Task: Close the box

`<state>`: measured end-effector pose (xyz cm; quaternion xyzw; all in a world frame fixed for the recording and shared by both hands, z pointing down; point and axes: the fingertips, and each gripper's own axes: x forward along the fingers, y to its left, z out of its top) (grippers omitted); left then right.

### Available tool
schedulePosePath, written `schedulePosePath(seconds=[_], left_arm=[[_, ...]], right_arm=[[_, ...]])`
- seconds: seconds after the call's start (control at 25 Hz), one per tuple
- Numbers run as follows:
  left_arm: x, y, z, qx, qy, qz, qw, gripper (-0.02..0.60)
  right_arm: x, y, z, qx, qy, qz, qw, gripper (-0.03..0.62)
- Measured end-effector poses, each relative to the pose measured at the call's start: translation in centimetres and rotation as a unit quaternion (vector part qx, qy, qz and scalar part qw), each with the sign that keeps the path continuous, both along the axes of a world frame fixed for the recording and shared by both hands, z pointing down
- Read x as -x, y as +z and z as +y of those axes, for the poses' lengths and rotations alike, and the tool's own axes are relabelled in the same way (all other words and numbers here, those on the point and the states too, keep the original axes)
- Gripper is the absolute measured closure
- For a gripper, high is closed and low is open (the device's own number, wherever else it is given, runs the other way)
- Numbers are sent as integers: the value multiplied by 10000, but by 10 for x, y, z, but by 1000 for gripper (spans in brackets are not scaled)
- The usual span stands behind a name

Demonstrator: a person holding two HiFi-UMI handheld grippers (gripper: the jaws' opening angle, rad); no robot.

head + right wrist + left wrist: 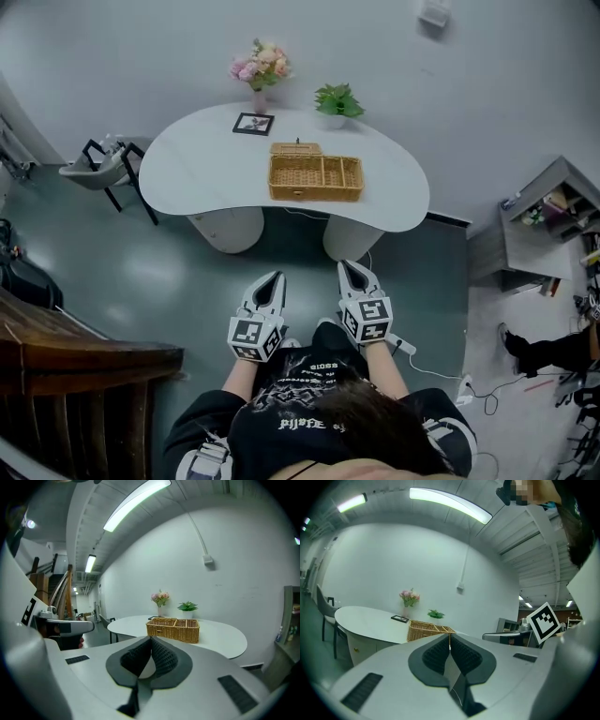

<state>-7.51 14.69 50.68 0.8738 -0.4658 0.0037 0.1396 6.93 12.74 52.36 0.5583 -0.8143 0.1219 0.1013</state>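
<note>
Wicker box (315, 177) sits mid-counter (206, 159), close to the front edge. Its lid (296, 148) is open, folded back behind the box's left part. Left gripper (275, 277) and right gripper (352, 267): jaws together, nothing held, both over the floor short of the counter.

The head view looks steeply down from above the person, over the left gripper (274, 279) and right gripper (349, 268), to the white table (197, 159) well ahead across the floor. Each gripper view rides just behind its own jaws and looks almost level at that table from afar. All three share the wicker box (315, 177), flowers (260, 66) and plant (337, 99) (each gripper view also catches the other gripper at its edge).
</note>
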Motion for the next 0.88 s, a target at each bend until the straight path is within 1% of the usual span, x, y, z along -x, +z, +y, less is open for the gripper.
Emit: schedulePosePath(seconds=[0.12, 0.28, 0.44, 0.6, 0.68, 0.76, 0.88], left_arm=[[8, 3, -10, 79, -154, 3, 9999, 555], [17, 11, -26, 45, -340, -17, 9994, 555], [20, 15, -53, 94, -552, -27, 9984, 555], [16, 8, -95, 63, -681, -63, 9976, 555], [10, 2, -118, 0, -688, -82, 9976, 555], [5, -2, -143, -67, -746, -62, 9972, 555], [-3, -1, -176, -64, -887, -16, 9960, 555]], right_arm=[[1, 1, -13, 68, -49, 28, 10000, 569], [0, 5, -45, -69, -98, 164, 9998, 569], [-8, -1, -86, -155, -120, 82, 9998, 569], [-16, -9, -134, -200, -217, -1, 9996, 569], [-22, -16, -159, -239, -181, -88, 9995, 566], [-29, -22, -183, -305, -149, -143, 9993, 566], [-34, -28, -217, -353, -203, -155, 9991, 566]])
